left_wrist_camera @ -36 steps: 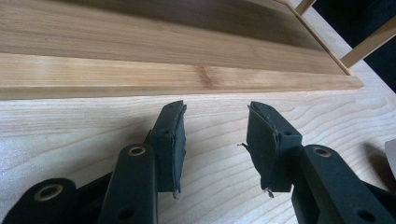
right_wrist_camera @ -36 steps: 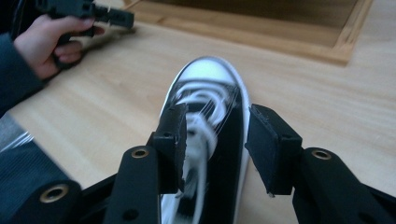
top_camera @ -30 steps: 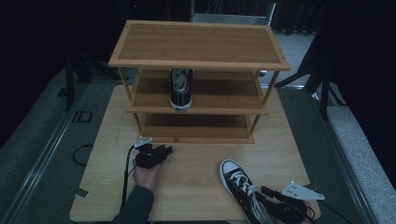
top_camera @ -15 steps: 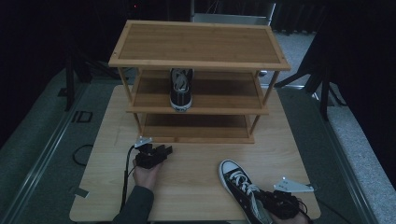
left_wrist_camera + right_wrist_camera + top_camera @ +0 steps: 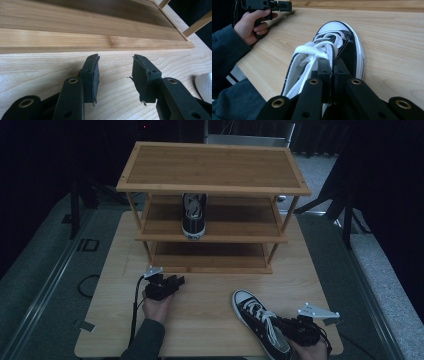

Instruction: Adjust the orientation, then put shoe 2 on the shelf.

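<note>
High view, left hand (image 5: pixel 159 306): comes in from the bottom edge on a grey sleeve, wrapped around the handle, low over the counter (image 5: pixel 210 310) in front of the shoe rack (image 5: pixel 212 190).
Left claw (image 5: pixel 176 281): points toward the rack's bottom shelf; in the left gripper view (image 5: pixel 115 75) jaws spread with bare counter between them, holding nothing, just above the wood.
Right hand (image 5: pixel 311 351): at the near right corner of the counter, mostly hidden under its tool, grey plate on top.
Right claw (image 5: pixel 333 75): jaws pressed together on the ankle edge of the near sneaker (image 5: pixel 329 57), just behind the white laces.
Near sneaker, high view (image 5: pixel 260 322): black with white toe cap, on the counter right of centre, toe aimed toward the rack and angled left.
Second sneaker (image 5: pixel 194 215): on the rack's middle shelf, toe toward the front edge.
Right gripper view, far corner: left hand (image 5: pixel 253 23) gripping its tool, well apart from the near sneaker.
</note>
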{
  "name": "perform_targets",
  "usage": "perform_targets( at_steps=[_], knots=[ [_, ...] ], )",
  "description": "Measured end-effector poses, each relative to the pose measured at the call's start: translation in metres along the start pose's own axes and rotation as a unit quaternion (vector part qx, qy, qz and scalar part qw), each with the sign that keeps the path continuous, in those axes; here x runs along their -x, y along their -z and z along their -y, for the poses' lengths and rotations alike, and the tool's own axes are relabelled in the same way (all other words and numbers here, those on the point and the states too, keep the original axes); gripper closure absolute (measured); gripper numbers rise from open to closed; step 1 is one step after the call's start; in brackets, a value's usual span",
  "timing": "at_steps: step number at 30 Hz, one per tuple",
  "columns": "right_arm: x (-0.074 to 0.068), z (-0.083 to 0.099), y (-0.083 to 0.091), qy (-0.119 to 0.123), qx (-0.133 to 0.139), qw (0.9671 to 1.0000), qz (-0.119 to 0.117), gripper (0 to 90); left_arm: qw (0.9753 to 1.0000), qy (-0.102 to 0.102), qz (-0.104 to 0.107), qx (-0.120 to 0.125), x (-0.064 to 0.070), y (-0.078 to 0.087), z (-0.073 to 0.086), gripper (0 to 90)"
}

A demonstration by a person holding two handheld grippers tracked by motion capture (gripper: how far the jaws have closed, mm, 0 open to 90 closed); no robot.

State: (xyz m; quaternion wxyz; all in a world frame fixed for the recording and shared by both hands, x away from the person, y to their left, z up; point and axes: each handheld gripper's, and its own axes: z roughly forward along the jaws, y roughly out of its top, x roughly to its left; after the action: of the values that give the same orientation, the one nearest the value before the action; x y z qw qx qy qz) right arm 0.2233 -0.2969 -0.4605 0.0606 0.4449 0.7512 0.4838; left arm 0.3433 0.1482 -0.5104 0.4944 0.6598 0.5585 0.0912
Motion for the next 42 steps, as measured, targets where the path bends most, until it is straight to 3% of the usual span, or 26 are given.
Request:
perform_targets(
  at_steps=[6,15,25,42],
  knots=[
    [-0.003,-0.009,-0.015,0.018,0.002,0.9998,-0.007,87.4,1.0,0.001,0.001,0.0,0.0,0.0,0.0,57.4],
    [-0.006,-0.019,-0.027,0.025,0.012,0.9993,-0.025,87.4,1.0,-0.003,0.0,-0.002,0.001,0.0,0.0,57.4],
    [-0.011,-0.029,-0.032,0.024,0.027,0.9986,-0.038,87.4,1.0,-0.004,-0.001,-0.002,0.001,0.0,0.0,57.4],
    [-0.023,-0.058,-0.033,0.051,0.043,0.9964,-0.052,87.4,1.0,-0.006,-0.001,-0.004,0.001,-0.001,0.001,57.3]
  ],
)
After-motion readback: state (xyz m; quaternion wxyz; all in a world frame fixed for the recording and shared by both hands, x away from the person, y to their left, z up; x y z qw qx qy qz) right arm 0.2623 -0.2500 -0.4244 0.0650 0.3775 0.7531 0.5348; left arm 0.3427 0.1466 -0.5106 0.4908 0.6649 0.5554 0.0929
